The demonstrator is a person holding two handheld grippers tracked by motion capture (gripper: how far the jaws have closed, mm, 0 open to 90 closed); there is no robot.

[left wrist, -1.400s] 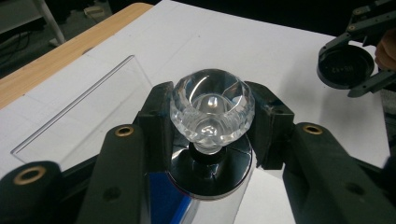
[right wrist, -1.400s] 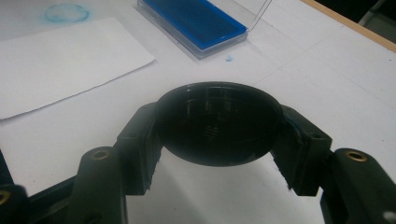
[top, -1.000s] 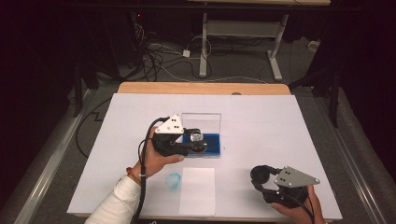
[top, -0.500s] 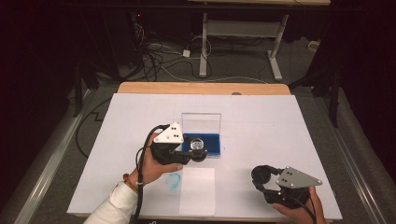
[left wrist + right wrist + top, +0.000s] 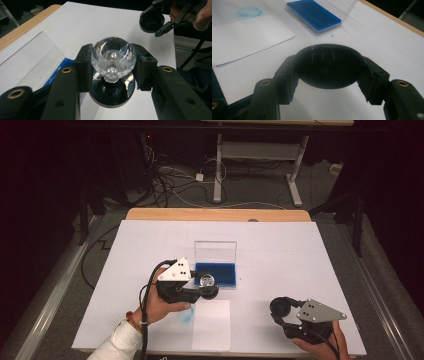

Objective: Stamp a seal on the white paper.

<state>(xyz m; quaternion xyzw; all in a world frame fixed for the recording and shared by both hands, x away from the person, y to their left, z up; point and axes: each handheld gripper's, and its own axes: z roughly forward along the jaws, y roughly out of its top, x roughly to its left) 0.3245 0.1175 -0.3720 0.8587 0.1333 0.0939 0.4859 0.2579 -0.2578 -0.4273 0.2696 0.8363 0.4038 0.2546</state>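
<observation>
High view: white table [image 5: 310, 270] in a dark room; left gripper [image 5: 200, 290] clamps a stamp [image 5: 208, 281], right gripper [image 5: 280, 309] a cap [image 5: 281, 307].

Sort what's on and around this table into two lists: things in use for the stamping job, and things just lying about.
In use:
- left gripper, shut on the crystal-handled stamp
- right gripper, shut on the black cap
- blue ink pad, lid open
- white paper sheet

Lying about:
- cables on the floor
- desk frame behind
</observation>
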